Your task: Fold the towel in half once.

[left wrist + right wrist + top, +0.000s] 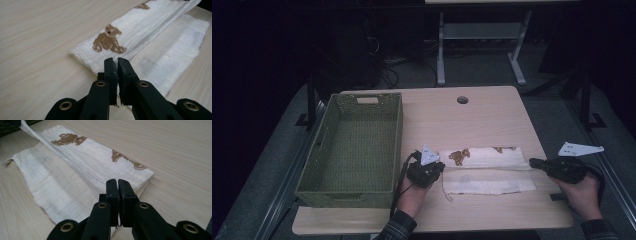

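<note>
2 grippers, left (pixel 435 167), right (pixel 534 162): fingers clamped on 1 cloth (pixel 484 170) | 1 basket (pixel 357 145)

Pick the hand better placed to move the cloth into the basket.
Left. The left gripper, jaws shut on the cloth, sits right beside the green basket. The right gripper pinches the cloth's other end, farther from the basket.
</note>
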`<state>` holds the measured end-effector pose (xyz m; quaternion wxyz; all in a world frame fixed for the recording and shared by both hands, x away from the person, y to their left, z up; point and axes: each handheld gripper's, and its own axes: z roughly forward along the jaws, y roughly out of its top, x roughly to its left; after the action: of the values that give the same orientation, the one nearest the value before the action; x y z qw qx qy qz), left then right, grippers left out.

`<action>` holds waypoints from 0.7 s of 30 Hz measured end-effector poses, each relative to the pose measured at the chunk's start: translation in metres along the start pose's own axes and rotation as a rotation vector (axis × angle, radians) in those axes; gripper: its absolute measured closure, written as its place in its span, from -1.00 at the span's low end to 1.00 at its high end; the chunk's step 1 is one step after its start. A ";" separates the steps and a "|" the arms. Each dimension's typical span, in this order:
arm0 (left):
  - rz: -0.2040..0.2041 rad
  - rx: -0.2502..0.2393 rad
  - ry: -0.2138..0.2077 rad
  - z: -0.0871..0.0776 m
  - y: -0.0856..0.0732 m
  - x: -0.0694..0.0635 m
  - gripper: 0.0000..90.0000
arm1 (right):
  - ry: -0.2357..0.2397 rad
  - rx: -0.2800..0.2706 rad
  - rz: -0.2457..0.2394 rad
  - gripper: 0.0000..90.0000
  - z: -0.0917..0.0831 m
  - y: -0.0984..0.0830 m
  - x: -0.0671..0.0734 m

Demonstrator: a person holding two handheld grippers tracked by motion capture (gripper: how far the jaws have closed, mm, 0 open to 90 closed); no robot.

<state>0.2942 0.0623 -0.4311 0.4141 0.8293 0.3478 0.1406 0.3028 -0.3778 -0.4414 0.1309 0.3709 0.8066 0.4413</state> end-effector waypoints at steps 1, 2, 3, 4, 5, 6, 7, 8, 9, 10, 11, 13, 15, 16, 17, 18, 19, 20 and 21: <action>-0.005 0.003 -0.010 0.000 -0.002 -0.001 0.90 | 0.008 0.001 0.002 0.94 -0.001 -0.002 0.001; -0.014 0.004 -0.016 0.000 -0.004 -0.002 0.90 | 0.009 0.005 0.000 0.94 -0.001 -0.003 0.001; -0.013 0.008 -0.022 0.000 -0.005 -0.002 0.90 | 0.008 0.013 -0.002 0.94 -0.001 -0.005 0.002; -0.009 0.019 -0.026 0.000 -0.006 -0.003 0.90 | 0.008 0.016 0.001 0.94 -0.001 -0.006 0.002; -0.008 0.019 -0.026 0.000 -0.007 -0.004 0.90 | 0.011 0.020 0.001 0.94 -0.001 -0.007 0.003; -0.004 0.021 -0.031 -0.001 -0.008 -0.006 0.90 | 0.009 0.023 0.000 0.94 -0.002 -0.009 0.004; -0.009 0.019 -0.035 -0.002 -0.009 -0.007 0.90 | 0.014 0.027 0.004 0.94 -0.003 -0.011 0.004; -0.002 0.021 -0.039 -0.004 -0.010 -0.009 0.90 | 0.017 0.027 0.002 0.94 -0.003 -0.012 0.005; -0.003 0.021 -0.043 -0.004 -0.011 -0.011 0.90 | 0.020 0.032 0.007 0.94 -0.004 -0.015 0.007; -0.005 0.019 -0.046 -0.005 -0.013 -0.012 0.90 | 0.020 0.038 0.008 0.94 -0.005 -0.017 0.008; -0.001 0.027 -0.047 -0.006 -0.013 -0.012 0.90 | 0.023 0.042 0.008 0.94 -0.005 -0.019 0.009; -0.005 0.029 -0.055 -0.006 -0.016 -0.013 0.90 | 0.028 0.051 0.008 0.94 -0.006 -0.022 0.011; -0.006 0.042 -0.063 -0.005 -0.018 -0.015 0.90 | 0.030 0.055 0.009 0.94 -0.006 -0.024 0.013; -0.003 0.047 -0.067 -0.005 -0.020 -0.015 0.90 | 0.028 0.059 0.004 0.94 -0.006 -0.025 0.014; -0.004 0.051 -0.072 -0.005 -0.020 -0.016 0.90 | 0.029 0.065 0.004 0.94 -0.006 -0.026 0.015; 0.003 0.056 -0.074 -0.005 -0.022 -0.017 0.90 | 0.026 0.071 0.001 0.94 -0.006 -0.027 0.015; 0.002 0.062 -0.078 -0.006 -0.022 -0.018 0.90 | 0.029 0.072 0.004 0.94 -0.006 -0.028 0.015; 0.006 0.067 -0.084 -0.006 -0.023 -0.019 0.90 | 0.029 0.076 0.004 0.94 -0.006 -0.029 0.016; 0.007 0.072 -0.090 -0.006 -0.024 -0.019 0.90 | 0.028 0.078 0.001 0.94 -0.006 -0.029 0.016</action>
<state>0.2659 0.0623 -0.4456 0.3988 0.8504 0.3306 0.0920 0.2741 -0.3803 -0.4597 0.1047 0.3701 0.8247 0.4147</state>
